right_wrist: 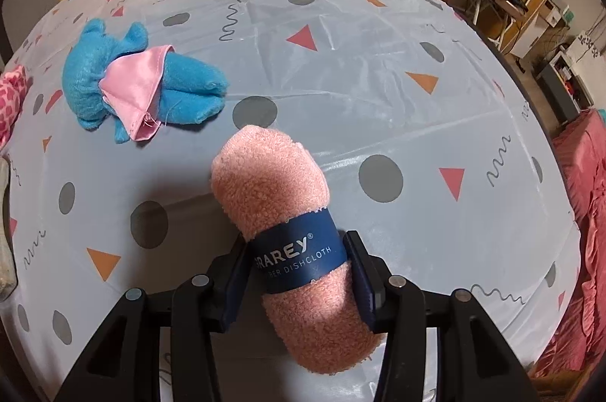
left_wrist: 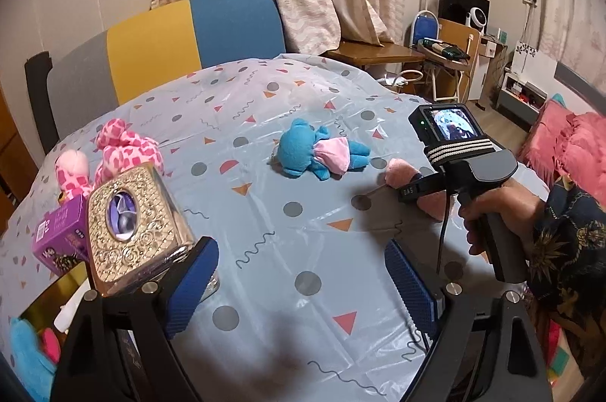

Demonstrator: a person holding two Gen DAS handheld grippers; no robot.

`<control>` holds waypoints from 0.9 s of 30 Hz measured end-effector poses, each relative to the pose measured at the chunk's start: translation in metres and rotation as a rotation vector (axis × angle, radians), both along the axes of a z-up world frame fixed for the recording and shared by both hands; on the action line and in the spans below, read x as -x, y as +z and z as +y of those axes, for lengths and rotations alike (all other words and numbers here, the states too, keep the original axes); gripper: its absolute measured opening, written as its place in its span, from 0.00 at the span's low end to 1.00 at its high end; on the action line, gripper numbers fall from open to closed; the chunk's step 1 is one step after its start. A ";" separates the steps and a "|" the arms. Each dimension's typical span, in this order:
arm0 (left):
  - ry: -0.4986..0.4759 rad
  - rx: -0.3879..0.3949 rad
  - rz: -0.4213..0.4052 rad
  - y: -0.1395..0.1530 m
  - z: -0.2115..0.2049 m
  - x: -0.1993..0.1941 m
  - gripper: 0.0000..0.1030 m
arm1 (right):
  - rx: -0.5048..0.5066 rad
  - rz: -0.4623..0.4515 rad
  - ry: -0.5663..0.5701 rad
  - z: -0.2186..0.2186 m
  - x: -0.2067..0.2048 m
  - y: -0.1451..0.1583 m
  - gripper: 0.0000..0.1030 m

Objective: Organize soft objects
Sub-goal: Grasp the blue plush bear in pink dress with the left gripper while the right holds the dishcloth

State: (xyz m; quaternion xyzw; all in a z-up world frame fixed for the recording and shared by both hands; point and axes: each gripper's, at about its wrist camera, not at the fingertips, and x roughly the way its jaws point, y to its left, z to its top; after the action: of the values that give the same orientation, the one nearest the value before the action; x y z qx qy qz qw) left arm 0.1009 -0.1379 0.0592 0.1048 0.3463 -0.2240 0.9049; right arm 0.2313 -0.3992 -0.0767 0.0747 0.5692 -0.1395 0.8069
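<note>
A rolled pink dishcloth [right_wrist: 272, 182] with a blue paper band lies on the patterned table cover [right_wrist: 378, 80]. My right gripper [right_wrist: 299, 273] is shut on it at the band, a pad pressing each side. In the left wrist view the same roll [left_wrist: 397, 171] pokes out past the right gripper [left_wrist: 413, 188], which a hand [left_wrist: 500, 212] holds. A blue plush toy in a pink dress [left_wrist: 318, 152] [right_wrist: 140, 80] lies flat mid-table, left of the roll. My left gripper [left_wrist: 301, 288] is open over bare cover, holding nothing.
An ornate gold tissue box [left_wrist: 132, 228] stands just left of my left finger, with a purple carton [left_wrist: 60, 235] and pink spotted plush toys [left_wrist: 121, 148] behind it. A multicoloured chair [left_wrist: 170, 38] sits beyond the table. Another blue plush [left_wrist: 22, 356] shows at the lower left.
</note>
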 end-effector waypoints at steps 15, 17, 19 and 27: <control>0.004 0.090 0.154 -0.018 -0.026 -0.049 0.85 | -0.023 0.007 -0.010 -0.006 -0.007 -0.004 0.47; 0.028 0.151 0.233 -0.025 -0.029 -0.070 0.81 | -0.020 0.008 -0.008 -0.007 -0.006 -0.002 0.47; 0.059 0.190 0.291 -0.031 -0.034 -0.089 0.80 | -0.021 0.008 -0.009 -0.008 -0.006 -0.003 0.47; 0.206 0.314 0.461 -0.062 -0.066 -0.172 0.68 | -0.018 0.010 -0.002 -0.007 -0.007 -0.002 0.47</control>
State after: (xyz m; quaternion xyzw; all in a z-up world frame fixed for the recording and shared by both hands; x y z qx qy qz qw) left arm 0.2733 -0.2037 -0.0029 -0.1258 0.5124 -0.2000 0.8256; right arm 0.2382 -0.4057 -0.0788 0.0821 0.5744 -0.1356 0.8031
